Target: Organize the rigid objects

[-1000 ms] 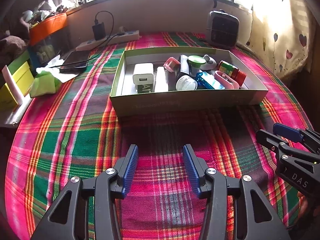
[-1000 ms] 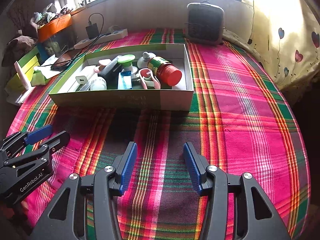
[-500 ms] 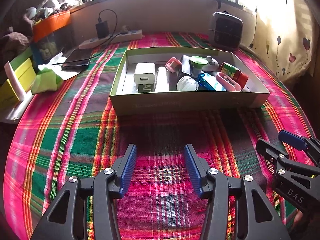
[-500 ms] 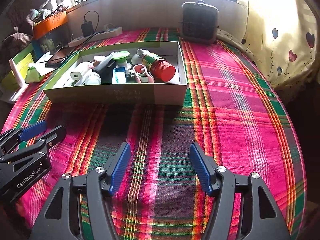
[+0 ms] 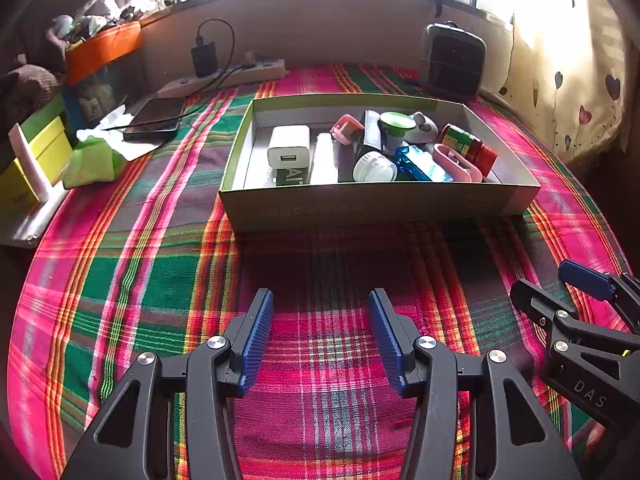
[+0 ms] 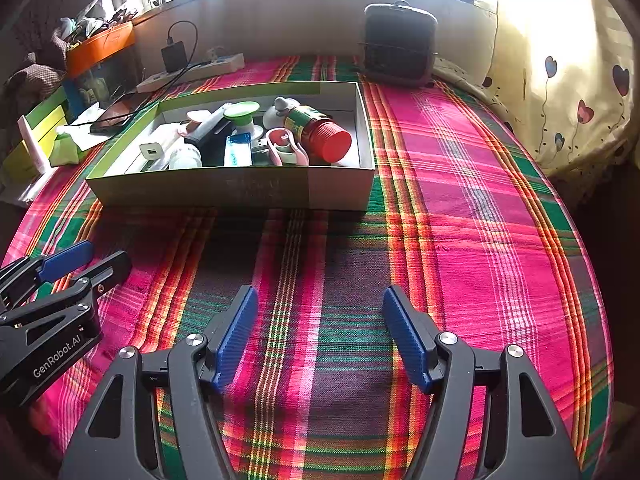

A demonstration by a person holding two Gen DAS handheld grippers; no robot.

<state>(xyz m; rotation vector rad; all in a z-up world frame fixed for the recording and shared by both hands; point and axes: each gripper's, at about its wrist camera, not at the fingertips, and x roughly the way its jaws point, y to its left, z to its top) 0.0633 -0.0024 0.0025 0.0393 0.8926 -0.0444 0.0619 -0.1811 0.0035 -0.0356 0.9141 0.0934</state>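
A shallow green cardboard box (image 5: 380, 204) (image 6: 224, 192) sits on the plaid cloth and holds several small rigid items: a white charger (image 5: 289, 147), a white cap (image 5: 374, 166), a blue case (image 5: 420, 164), a pink clip (image 5: 456, 160), a green lid (image 5: 397, 122) and a red-capped bottle (image 6: 320, 134). My left gripper (image 5: 320, 336) is open and empty, low over the cloth in front of the box. My right gripper (image 6: 320, 336) is open and empty, to the right of the left one, which shows at the left edge (image 6: 60, 280).
A black fan heater (image 6: 398, 44) stands behind the box by the wall. A power strip (image 5: 224, 78), a phone (image 5: 154, 118), green tissue pack (image 5: 90, 162) and yellow boxes (image 5: 32, 160) lie at the left. A curtain (image 6: 568, 80) hangs at right.
Both grippers have drawn back a little from the box. The right gripper's jaws have opened wider. The left gripper's jaws stay the same width.
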